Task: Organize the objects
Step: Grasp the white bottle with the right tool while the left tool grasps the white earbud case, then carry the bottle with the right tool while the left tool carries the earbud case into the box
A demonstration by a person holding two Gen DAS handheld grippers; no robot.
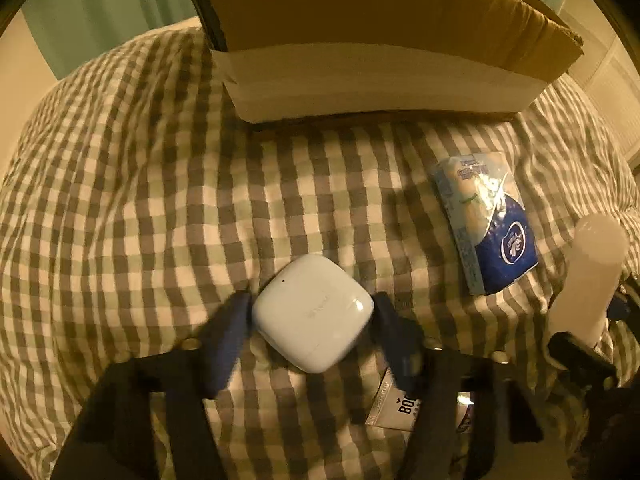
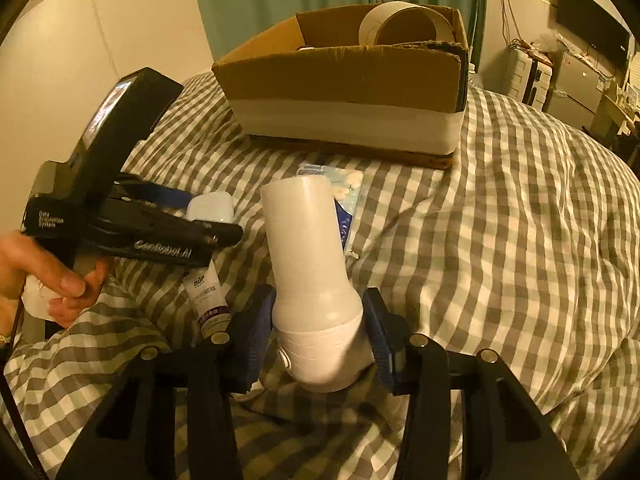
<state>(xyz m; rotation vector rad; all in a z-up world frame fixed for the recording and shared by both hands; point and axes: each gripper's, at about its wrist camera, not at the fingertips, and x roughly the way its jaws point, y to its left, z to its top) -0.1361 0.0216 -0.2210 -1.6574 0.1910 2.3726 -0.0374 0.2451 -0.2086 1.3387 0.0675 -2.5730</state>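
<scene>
Two hand-held tongs work over a bed (image 2: 520,200) covered in grey and white check, with a cardboard box (image 2: 344,76) standing at its far side.

Nearest in the right wrist view, the right tongs (image 2: 318,344) are closed about halfway on a white bottle (image 2: 308,264). Their blue pads press on both sides of its wider lower part, and it leans up and away from the camera.

To its left a hand (image 2: 52,276) grips the handle of the left tongs (image 1: 312,314), which point steeply down at the bed. In the left wrist view a white earbud case (image 1: 314,312) lies on the bedding between the blue pads. The pads sit right at its corners, but blur hides whether they are pressing, so a firm grip cannot be confirmed.

A small tube (image 2: 208,296) lies on the bed just behind the tongs. A little farther off, a blue and white packet (image 1: 486,224) lies flat between the bottle and the box.

Farthest, the box is open at the top and already holds a roll of tape (image 2: 404,24).

The sorting seems to be partway through: one thing is boxed, two are being picked up, and the tube and the packet are untouched
</scene>
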